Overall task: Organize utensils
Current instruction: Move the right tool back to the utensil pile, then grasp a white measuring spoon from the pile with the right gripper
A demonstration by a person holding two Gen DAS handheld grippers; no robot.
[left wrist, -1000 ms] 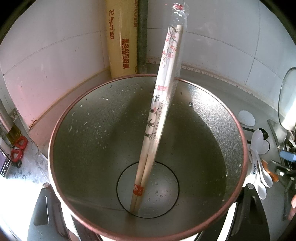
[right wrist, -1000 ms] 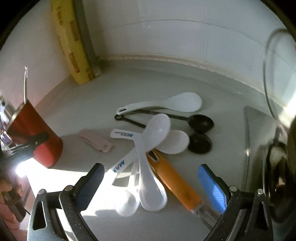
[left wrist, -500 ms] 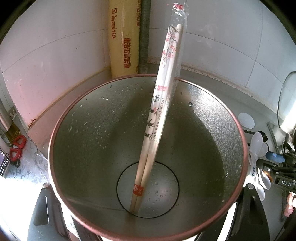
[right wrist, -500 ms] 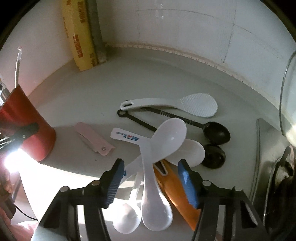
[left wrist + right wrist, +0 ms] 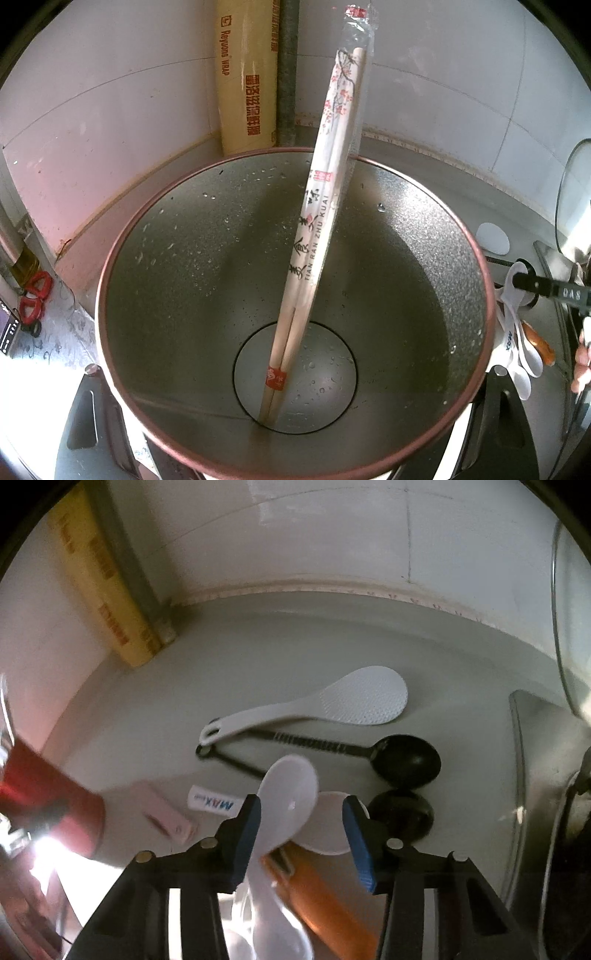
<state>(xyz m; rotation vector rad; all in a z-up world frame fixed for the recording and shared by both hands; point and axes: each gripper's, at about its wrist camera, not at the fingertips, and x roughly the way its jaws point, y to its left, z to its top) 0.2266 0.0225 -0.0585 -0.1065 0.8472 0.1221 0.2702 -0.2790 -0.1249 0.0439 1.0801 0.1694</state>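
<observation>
My left gripper point(image 5: 295, 413) is shut on a red-rimmed metal cup point(image 5: 406, 258), its fingers point(image 5: 85, 417) on either side. A wrapped pair of chopsticks point(image 5: 317, 229) stands tilted inside the cup. In the right wrist view, my right gripper point(image 5: 301, 812) hangs low over a pile of spoons with its blue-padded jaws closing. A white spoon point(image 5: 290, 794) lies between them, close to the left pad and not pressed by both. Under it lie another white spoon point(image 5: 328, 827), a MAX-marked handle point(image 5: 210, 801) and an orange-handled tool point(image 5: 325, 890).
A white rice paddle point(image 5: 362, 701) and two black spoons point(image 5: 406, 760) lie behind the pile. A pink clip point(image 5: 166, 816) lies left of it, near the red cup point(image 5: 48, 805). A yellow wrap box point(image 5: 103, 587) leans in the corner. A glass lid point(image 5: 572, 609) and stove edge point(image 5: 535, 775) are at the right.
My right gripper has moved in low over the spoon pile and its jaws have narrowed around the top white spoon. The left gripper and the cup have stayed still.
</observation>
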